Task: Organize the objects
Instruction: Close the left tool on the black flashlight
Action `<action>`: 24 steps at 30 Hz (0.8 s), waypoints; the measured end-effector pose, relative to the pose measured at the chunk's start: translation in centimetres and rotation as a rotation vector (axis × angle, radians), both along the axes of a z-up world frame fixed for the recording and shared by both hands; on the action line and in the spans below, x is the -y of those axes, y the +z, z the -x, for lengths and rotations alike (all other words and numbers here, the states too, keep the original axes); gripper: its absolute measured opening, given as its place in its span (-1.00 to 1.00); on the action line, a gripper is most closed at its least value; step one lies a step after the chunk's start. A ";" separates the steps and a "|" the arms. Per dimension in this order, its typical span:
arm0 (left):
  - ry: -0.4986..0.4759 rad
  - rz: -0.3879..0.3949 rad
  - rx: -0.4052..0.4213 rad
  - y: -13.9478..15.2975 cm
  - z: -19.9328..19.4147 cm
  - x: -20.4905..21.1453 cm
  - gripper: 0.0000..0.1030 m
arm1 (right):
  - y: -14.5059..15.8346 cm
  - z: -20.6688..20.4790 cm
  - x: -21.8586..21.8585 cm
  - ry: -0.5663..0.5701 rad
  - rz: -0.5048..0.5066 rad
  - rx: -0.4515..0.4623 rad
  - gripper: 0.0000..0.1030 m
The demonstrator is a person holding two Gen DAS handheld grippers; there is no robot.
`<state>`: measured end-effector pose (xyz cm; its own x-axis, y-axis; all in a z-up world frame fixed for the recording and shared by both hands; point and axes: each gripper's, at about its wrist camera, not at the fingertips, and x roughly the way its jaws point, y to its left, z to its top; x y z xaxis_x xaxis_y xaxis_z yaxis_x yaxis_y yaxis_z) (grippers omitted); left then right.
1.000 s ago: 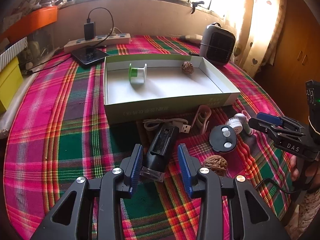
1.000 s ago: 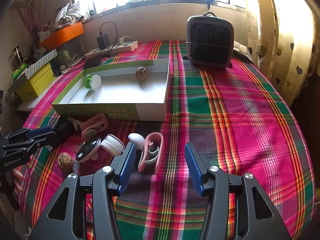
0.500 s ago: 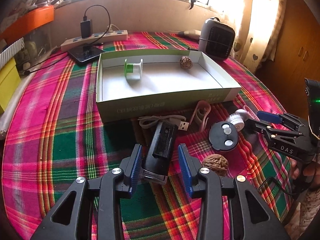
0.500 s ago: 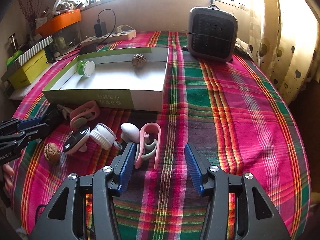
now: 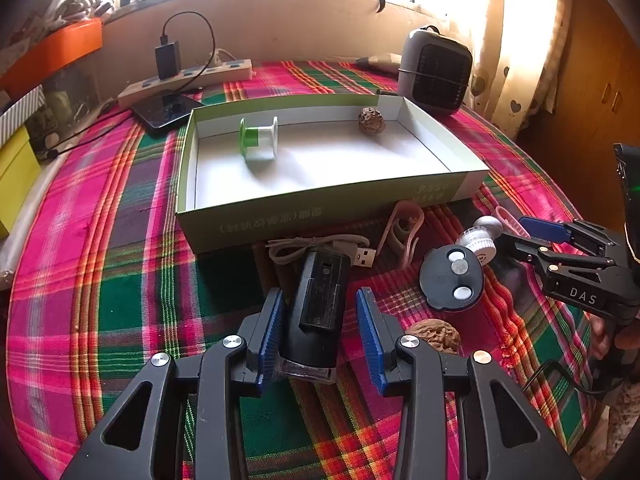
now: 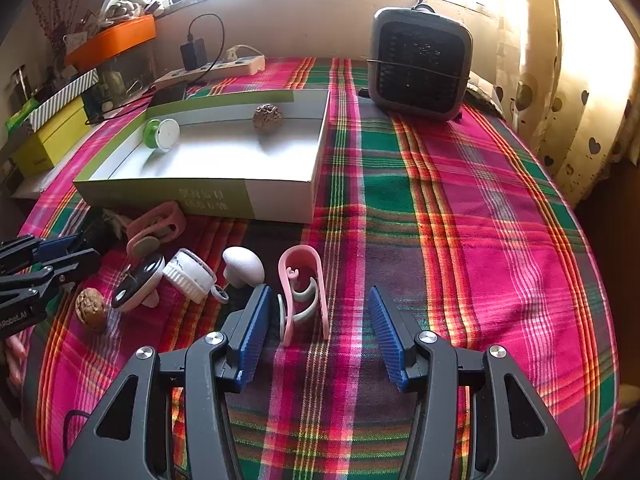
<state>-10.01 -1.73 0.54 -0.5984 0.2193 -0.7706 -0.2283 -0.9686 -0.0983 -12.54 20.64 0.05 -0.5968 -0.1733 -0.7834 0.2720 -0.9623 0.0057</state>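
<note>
My left gripper (image 5: 320,332) is open and straddles a black oblong device (image 5: 320,292) that lies on the plaid cloth; a sliver of cloth shows beside the right pad. My right gripper (image 6: 320,332) is open around an upright pink clip (image 6: 304,276), which stands near the left finger without being pressed. Behind both is a shallow green and white box (image 5: 320,208) holding a green and white spool (image 5: 258,138) and a brown knobbly ball (image 5: 371,121).
Between the grippers lie a grey USB cable (image 5: 320,246), a dusty-pink clip (image 5: 404,228), a round black disc with white buttons (image 5: 452,280), a white brush (image 6: 188,274), a white knob (image 6: 242,266) and a walnut (image 5: 436,338). A small heater (image 6: 418,64), power strip (image 5: 188,82) and phone (image 5: 168,108) stand behind.
Both views have shifted only slightly. The jaws keep the same width, and the black device and the pink clip stay where they were between them.
</note>
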 end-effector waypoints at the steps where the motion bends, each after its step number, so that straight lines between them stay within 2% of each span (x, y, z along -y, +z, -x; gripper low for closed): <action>1: 0.001 0.004 -0.003 0.0 0.0 0.0 -0.32 | 0.0 0.0 0.0 0.000 -0.001 0.000 0.00; 8: 0.010 -0.007 -0.010 0.0 0.1 0.2 -0.33 | 0.0 0.0 0.0 0.000 -0.001 0.000 0.00; 13: 0.027 -0.002 -0.014 0.0 0.1 0.5 -0.50 | 0.0 0.1 -0.1 0.000 0.000 0.000 0.00; 16: 0.032 -0.016 -0.012 0.0 0.2 0.7 -0.51 | 0.0 0.0 0.0 0.000 -0.001 0.000 -0.01; 18: 0.032 -0.010 -0.013 0.0 0.2 0.6 -0.51 | 0.0 0.1 0.0 0.005 -0.002 -0.003 -0.11; 24: 0.033 -0.011 -0.013 0.0 0.3 0.7 -0.51 | 0.0 0.0 0.2 0.017 -0.004 -0.006 -0.22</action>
